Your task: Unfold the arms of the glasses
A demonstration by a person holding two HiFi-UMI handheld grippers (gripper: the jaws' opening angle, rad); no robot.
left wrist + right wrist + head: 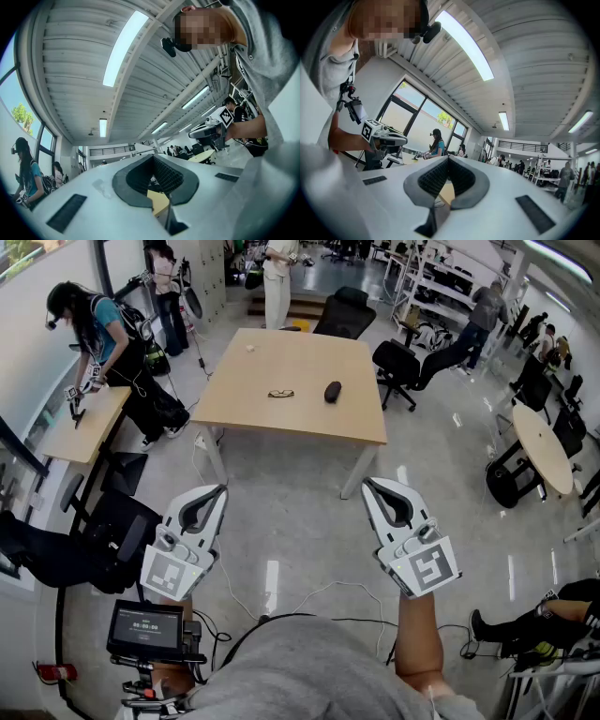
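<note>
The glasses [280, 393], dark-framed, lie on the light wooden table [291, 418], well ahead of me. A black oval case [333, 391] sits just to their right. I hold both grippers low over the floor, far short of the table. My left gripper [217, 489] is shut with nothing in it, and its dark pads meet at the tips in its own view [152, 157]. My right gripper [372, 485] is also shut and empty, its pads touching [447, 159]. Each gripper shows in the other's view, the right gripper [213, 129] and the left gripper [380, 133].
Black office chairs [398, 367] stand at the table's far right corner. A person works at a side desk [80, 423] on the left. A round table [544, 446] is at the right. Cables [309, 601] trail over the grey floor by my feet.
</note>
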